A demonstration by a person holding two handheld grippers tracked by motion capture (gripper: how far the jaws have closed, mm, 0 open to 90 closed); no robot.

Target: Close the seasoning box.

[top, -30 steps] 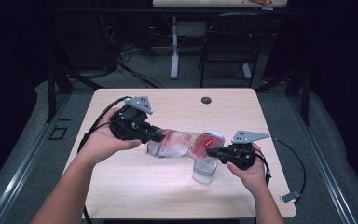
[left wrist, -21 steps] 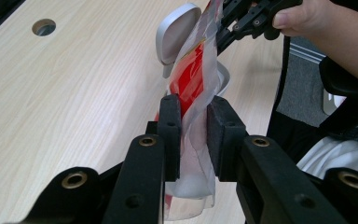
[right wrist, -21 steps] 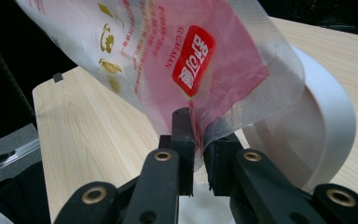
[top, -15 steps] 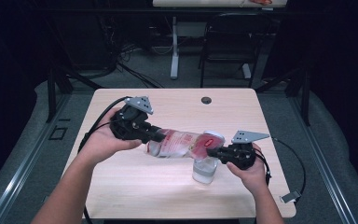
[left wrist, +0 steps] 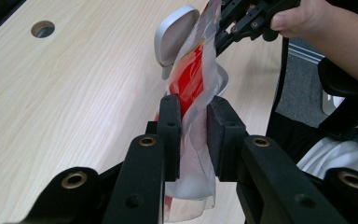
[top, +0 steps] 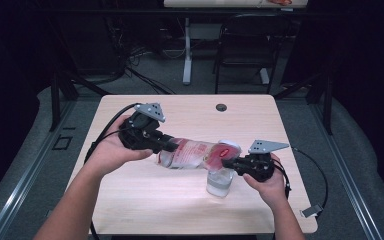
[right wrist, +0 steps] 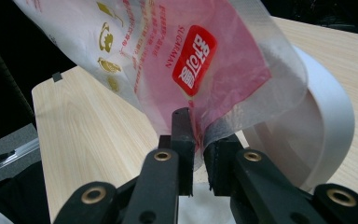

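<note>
Left gripper (top: 172,146): clamped on clear red-printed plastic pouch (top: 195,154) | right gripper (top: 233,163): clamped on its other end | pouch held over clear plastic jar (top: 219,182), toward tabletop's (top: 145,200) right near corner.

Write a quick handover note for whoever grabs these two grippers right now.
Left gripper: shut on one end of the bag.
Right gripper: shut on the bag's other end, beside the jar.
Bag: red and clear plastic, held off the table between both grippers, tilted down toward the jar.
Jar: clear, upright on the table, its white lid flipped open.
Done: bag lifted and brought over the jar.
Left: probably emptying the bag into the jar; whether anything has gone in, I cannot tell.
</note>
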